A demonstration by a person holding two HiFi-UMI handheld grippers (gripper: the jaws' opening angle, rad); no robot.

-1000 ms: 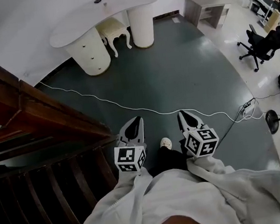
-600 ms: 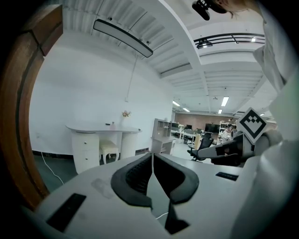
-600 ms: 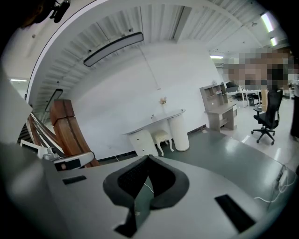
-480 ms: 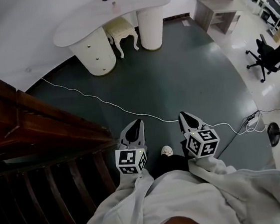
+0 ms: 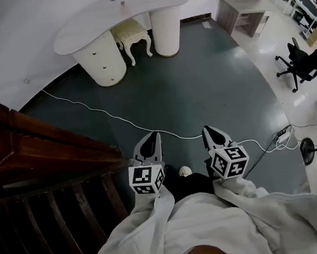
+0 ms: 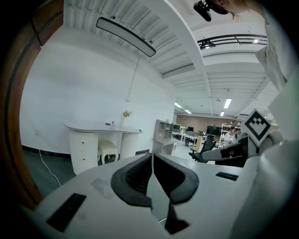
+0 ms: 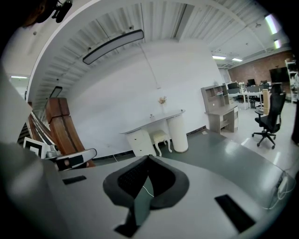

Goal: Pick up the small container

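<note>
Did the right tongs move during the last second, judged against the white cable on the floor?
Yes. The right tongs moved forward: their tip now lies past the thin white cable, toward the white curved desk.

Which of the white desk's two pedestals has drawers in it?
The left pedestal in the head view, with small knobs down its front; the right pedestal is a plain ribbed column.

Pale sleeves [image 5: 152, 221], white tongs [image 5: 155, 134] with black-marked cubes [image 5: 147, 179].
</note>
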